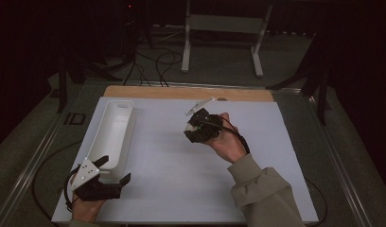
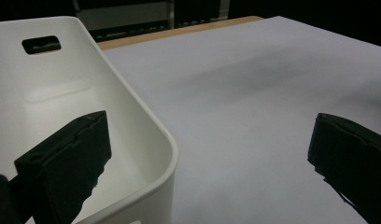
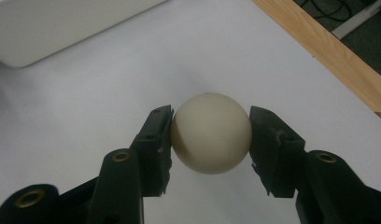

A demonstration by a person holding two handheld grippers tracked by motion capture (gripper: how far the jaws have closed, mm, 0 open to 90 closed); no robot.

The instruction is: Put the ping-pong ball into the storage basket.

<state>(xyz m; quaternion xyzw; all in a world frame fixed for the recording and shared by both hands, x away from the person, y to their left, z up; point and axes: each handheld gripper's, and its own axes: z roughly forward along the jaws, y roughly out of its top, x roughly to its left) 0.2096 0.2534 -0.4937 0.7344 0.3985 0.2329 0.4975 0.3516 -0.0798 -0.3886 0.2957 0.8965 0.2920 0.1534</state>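
A cream-white ball point(image 3: 211, 133) sits between the two black jaws of my right gripper point(image 3: 211, 140), whose pads press on both its sides. In the high view that right gripper point(image 1: 193, 128) is over the middle of the white table, with the ball point(image 1: 191, 127) barely peeking out pale under it. My left gripper point(image 1: 116, 171) rests at the near left, its jaws spread wide. In the left gripper view one jaw stands over the near end of the long white bin point(image 2: 146, 140), the other over bare table; nothing lies between them point(image 2: 207, 154).
The long white bin point(image 1: 116, 130) lies along the table's left side, with a handle slot point(image 2: 41, 44) in its far wall. A wooden strip point(image 1: 181, 92) runs along the far edge. Behind the table are cables and a white stand point(image 1: 224, 28) on the floor.
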